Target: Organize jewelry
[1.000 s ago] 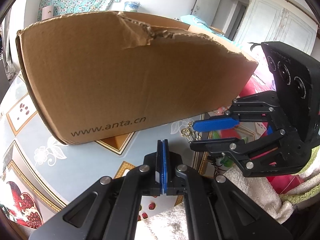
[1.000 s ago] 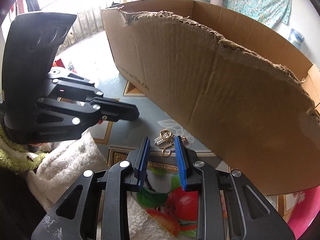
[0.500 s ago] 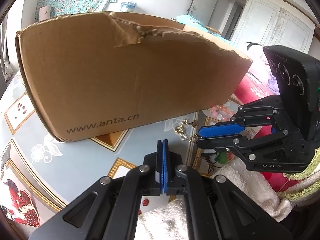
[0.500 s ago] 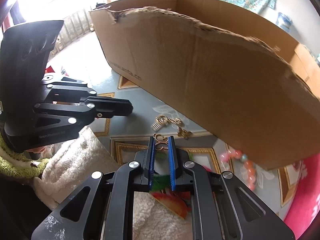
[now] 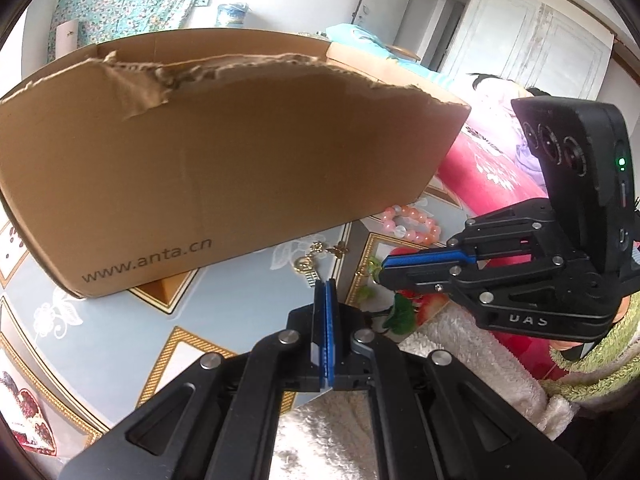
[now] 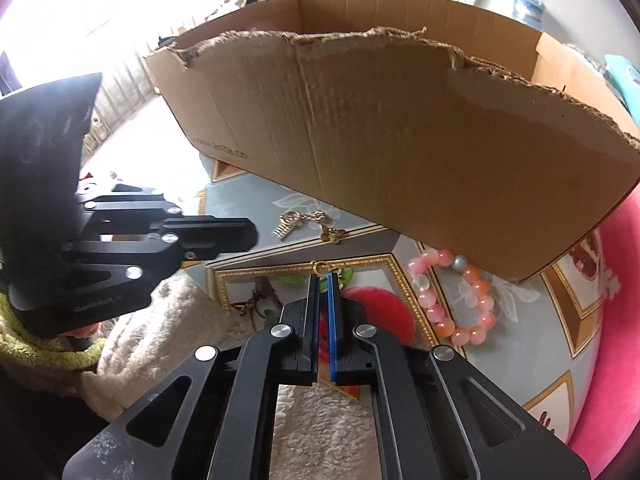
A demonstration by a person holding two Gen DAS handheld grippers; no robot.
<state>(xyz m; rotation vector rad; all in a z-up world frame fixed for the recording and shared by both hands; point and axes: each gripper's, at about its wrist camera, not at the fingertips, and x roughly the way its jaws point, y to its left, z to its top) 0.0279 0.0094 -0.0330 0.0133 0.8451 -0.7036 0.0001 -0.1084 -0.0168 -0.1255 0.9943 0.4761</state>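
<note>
A: What did we see of the cardboard box (image 5: 224,160) and the jewelry around it?

B: The box stood on the bench (image 5: 120,332), its top edge torn and a web address printed low on its near wall. Just in front of that wall lay a small gold heap, a watch and chain (image 6: 294,222) with a little gold charm (image 6: 334,235) beside them. Near the box's right-hand corner we saw a pink bead bracelet (image 6: 452,300) lying flat, one end touching or tucked under the box's bottom edge; we could not tell which.

A: And our right tongs (image 6: 323,280)?

B: They were nearly closed, only a narrow slit between the blue pads, and a small gold ring piece (image 6: 321,267) stuck out at their tips. It looked pinched there, lifted off the bench in front of the box. In the left wrist view the right tongs (image 5: 384,268) pointed toward the gold heap from the side.

A: The left tongs (image 5: 325,286)?

B: Pressed fully together with nothing between the pads, tips near the gold heap, on the side away from the box. In the right wrist view they hung apart from the heap, left of it.

A: Anything else by the box?

B: A white fleecy cloth (image 6: 180,320) lay on the bench's near side.
</note>
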